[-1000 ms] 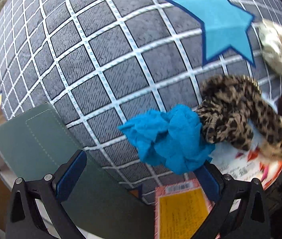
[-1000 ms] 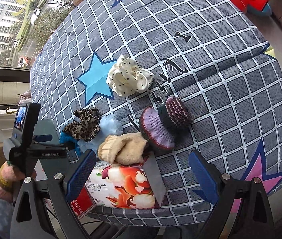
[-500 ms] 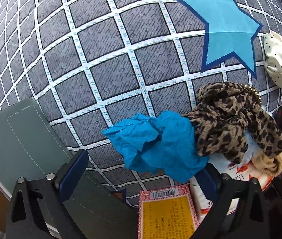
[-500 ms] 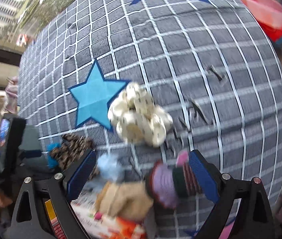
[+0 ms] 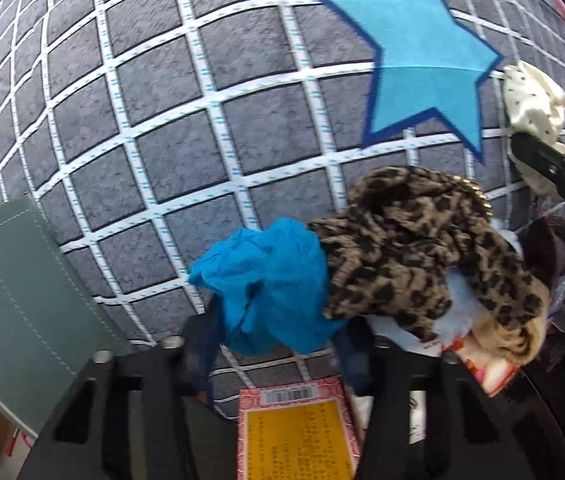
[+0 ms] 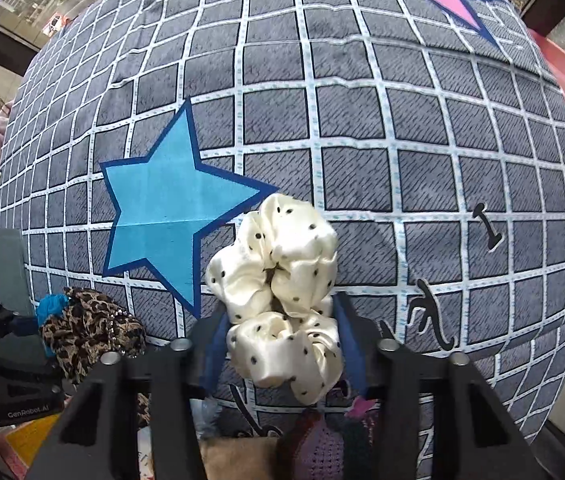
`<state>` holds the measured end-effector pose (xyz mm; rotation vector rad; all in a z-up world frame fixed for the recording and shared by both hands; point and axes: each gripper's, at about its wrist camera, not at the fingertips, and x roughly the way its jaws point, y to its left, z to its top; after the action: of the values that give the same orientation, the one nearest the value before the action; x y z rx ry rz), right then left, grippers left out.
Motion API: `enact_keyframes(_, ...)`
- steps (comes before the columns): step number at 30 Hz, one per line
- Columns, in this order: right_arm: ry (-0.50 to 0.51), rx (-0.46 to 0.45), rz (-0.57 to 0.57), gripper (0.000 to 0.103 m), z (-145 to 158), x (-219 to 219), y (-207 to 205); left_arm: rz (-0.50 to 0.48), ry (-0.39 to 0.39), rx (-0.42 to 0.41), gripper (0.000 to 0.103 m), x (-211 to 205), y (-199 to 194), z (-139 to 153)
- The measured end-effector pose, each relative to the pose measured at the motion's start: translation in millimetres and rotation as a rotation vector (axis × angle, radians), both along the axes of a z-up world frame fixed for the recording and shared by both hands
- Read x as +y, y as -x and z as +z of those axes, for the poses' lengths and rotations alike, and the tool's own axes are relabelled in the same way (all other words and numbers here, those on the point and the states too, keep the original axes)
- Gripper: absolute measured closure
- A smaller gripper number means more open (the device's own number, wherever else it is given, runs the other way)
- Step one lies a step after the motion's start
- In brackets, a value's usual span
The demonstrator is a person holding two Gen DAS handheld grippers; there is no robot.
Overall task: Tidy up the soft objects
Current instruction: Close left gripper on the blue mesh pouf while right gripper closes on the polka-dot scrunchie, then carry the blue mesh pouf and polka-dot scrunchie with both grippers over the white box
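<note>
Black hand-held gripper (image 6: 280,348) w/ blue pads (image 6: 348,344), silver screws (image 6: 181,345).

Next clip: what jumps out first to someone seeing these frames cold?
The right gripper, jaws just closed, pinches a cream polka-dot scrunchie beside the blue star on the grey checked cloth. The left gripper, jaws just closing, squeezes a crumpled blue cloth, with a leopard-print scrunchie lying against its right side.

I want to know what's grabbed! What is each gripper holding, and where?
Left gripper: blue cloth, by its near edge. Right gripper: cream dotted scrunchie, by its lower half.
</note>
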<state>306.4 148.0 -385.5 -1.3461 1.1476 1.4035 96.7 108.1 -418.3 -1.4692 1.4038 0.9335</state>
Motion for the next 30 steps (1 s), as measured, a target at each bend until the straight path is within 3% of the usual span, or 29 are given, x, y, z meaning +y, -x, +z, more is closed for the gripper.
enact_keyframes(1,0.004,0.010,-0.002,0.071,0.5,-0.4,-0.7,-0.002,-0.010,-0.012,0.071,-2.5,-3.7,0.7)
enact_keyframes(4,0.003,0.046,-0.021,0.071,8.3,-2.0,-9.5,-0.018,-0.051,-0.016,0.078,-11.4,-15.9,9.5)
enact_keyframes(15,-0.039,0.186,-0.130,0.071,64.1,-30.4,-61.0,0.024,-0.271,0.001,0.080,-37.4,-22.7,75.9)
enact_keyframes(22,-0.054,0.219,-0.153,0.071,83.1,-49.8,-54.7,0.015,-0.366,-0.035,0.080,-47.4,-35.8,117.8)
enact_keyframes(28,-0.064,0.220,-0.158,0.071,97.9,-75.0,-52.3,-0.011,-0.420,-0.067,0.080,-53.3,-58.4,130.6)
enact_keyframes(30,-0.067,0.218,-0.159,0.071,101.1,-82.4,-51.1,-0.017,-0.432,-0.082,0.080,-56.3,-47.2,139.9)
